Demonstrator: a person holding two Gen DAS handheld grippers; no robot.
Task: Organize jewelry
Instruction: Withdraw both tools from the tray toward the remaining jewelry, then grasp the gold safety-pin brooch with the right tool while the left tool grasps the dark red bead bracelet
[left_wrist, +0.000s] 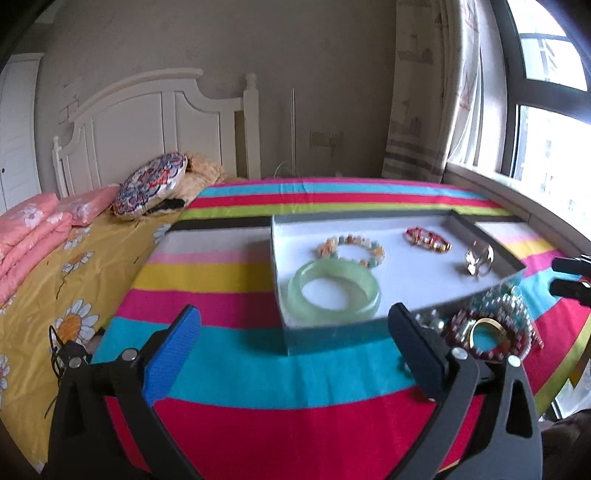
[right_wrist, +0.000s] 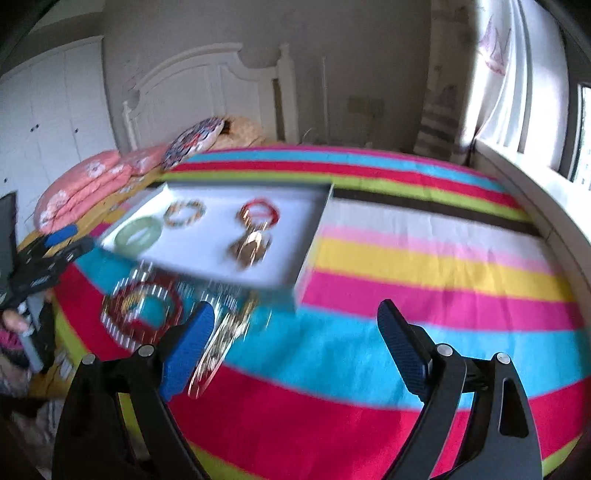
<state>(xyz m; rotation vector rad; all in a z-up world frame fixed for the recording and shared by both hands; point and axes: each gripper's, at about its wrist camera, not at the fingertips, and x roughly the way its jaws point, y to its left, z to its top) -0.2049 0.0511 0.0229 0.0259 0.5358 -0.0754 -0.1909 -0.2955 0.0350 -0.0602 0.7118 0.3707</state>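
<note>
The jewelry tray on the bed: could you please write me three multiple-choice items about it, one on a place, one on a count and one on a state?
1. Where does the green bangle lie in the tray?
A. In the near corner on the left tool's side
B. Against the far wall
C. On the bedspread outside it

2. How many pieces lie inside the tray?
A. Two
B. Four
C. Six

3. How do the left tool and right tool stand?
A. Both open and empty
B. Left shut on the bangle
C. Right shut on a bracelet

Answers:
1 A: the bangle sits by the tray's near edge, just ahead of the left tool.
2 B: bangle, pastel bead bracelet, red bracelet and a gold piece.
3 A: both pairs of fingers are spread wide with nothing between them.
</note>
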